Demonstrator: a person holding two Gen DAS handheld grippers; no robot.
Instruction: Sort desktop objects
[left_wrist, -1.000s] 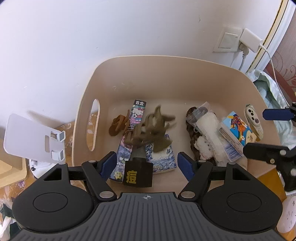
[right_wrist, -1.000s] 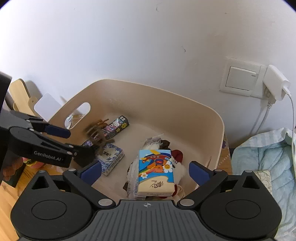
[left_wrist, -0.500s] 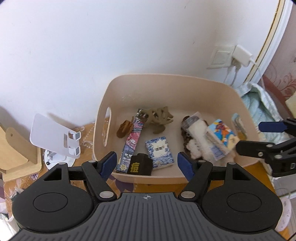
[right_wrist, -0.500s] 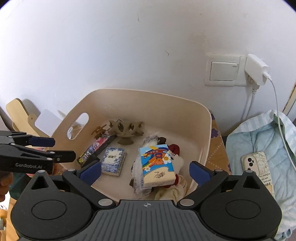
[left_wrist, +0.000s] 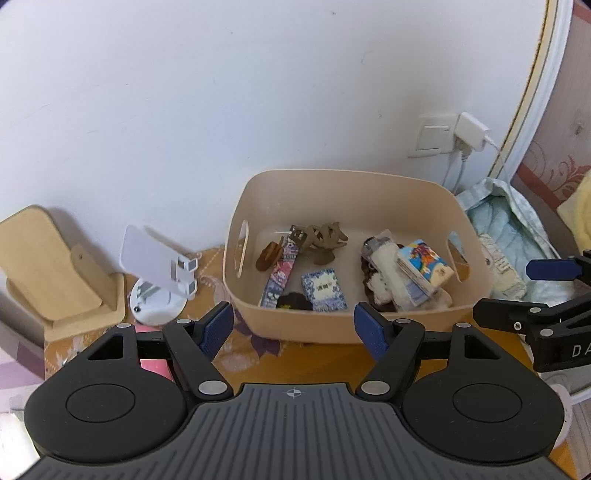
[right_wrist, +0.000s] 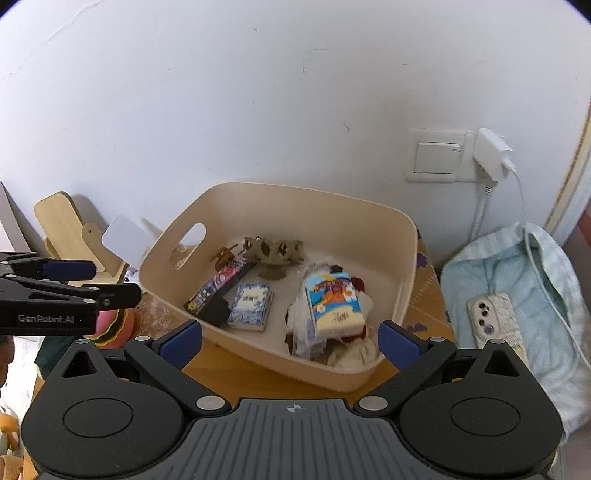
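Observation:
A beige plastic bin (left_wrist: 295, 328) (right_wrist: 351, 376) stands on the wooden desk against the wall. Inside lie an olive hair claw (left_wrist: 325, 236) (right_wrist: 275, 251), a small brown hair clip (left_wrist: 269, 254) (right_wrist: 223, 254), a long cartoon packet (left_wrist: 282, 271) (right_wrist: 218, 282), a blue-patterned tissue pack (left_wrist: 324, 290) (right_wrist: 251, 304), a colourful tissue pack (left_wrist: 424, 264) (right_wrist: 334, 304) on white soft items, and a black tag (left_wrist: 293, 301). My left gripper (left_wrist: 293, 326) is open and empty, in front of the bin. My right gripper (right_wrist: 290, 341) is open and empty, near the bin's front rim.
A white phone stand (left_wrist: 159, 273) and a wooden stand (left_wrist: 55, 273) are left of the bin. A light blue cloth (right_wrist: 517, 295) with a phone (right_wrist: 495, 321) on it lies to the right. A wall switch and charger (right_wrist: 491, 155) with cable are behind. Pink objects (right_wrist: 114, 325) sit at left.
The olive hair claw dropped from my left gripper into the bin and lies at its back. Both grippers have pulled back and up, away from the bin.

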